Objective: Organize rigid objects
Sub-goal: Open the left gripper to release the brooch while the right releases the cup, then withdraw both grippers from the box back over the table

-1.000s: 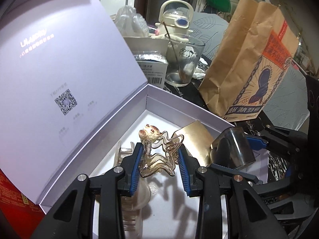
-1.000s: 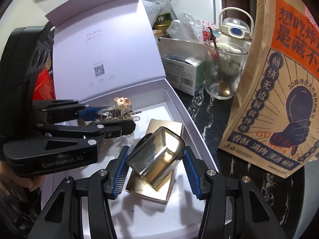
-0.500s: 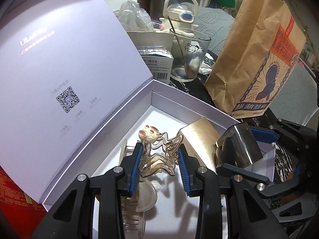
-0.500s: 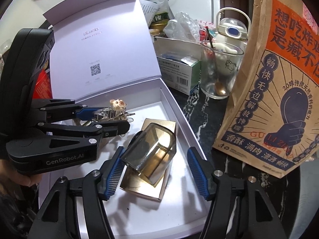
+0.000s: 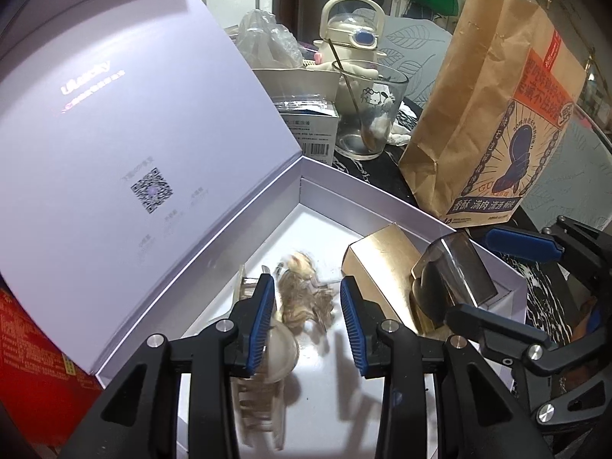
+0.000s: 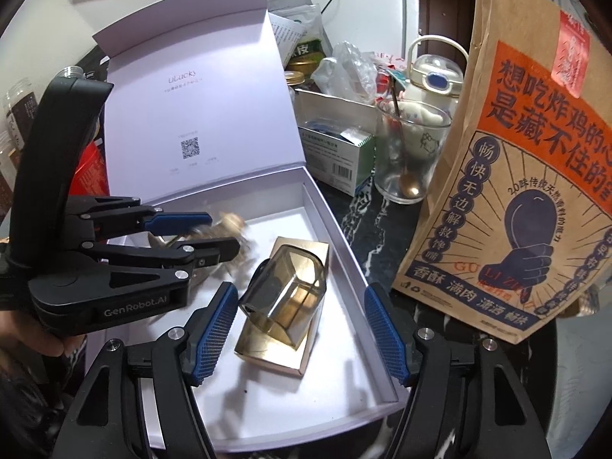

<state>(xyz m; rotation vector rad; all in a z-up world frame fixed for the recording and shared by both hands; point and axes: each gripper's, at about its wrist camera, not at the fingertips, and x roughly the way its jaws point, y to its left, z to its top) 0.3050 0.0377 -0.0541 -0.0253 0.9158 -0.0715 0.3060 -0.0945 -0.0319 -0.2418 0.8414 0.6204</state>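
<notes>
Right now the right gripper stands released. Its jaws have just been opening, and the smoky translucent case lies between them, with the 3 o'clock pad well clear of it and the 9 o'clock pad just beside it. The case rests tilted on top of a flat gold box. Its long axis runs from about 7 o'clock to 1 o'clock in the right wrist view, with the dark end toward 7. The gold box lies along nearly the same line on the floor of the open white box.

The left gripper is clenched narrow around a wavy hair clip over the white box floor. The clip is smeared. Its ornament end points toward 12 o'clock in the left wrist view, and the rest of its lie is unclear. A clear claw clip lies under the 9 o'clock finger.

At 10 o'clock the box lid stands raised. Outside the box wall, a printed paper bag stands close at 2 o'clock in the right wrist view. A glass with a spoon stands at 1 o'clock, beside a small carton.
</notes>
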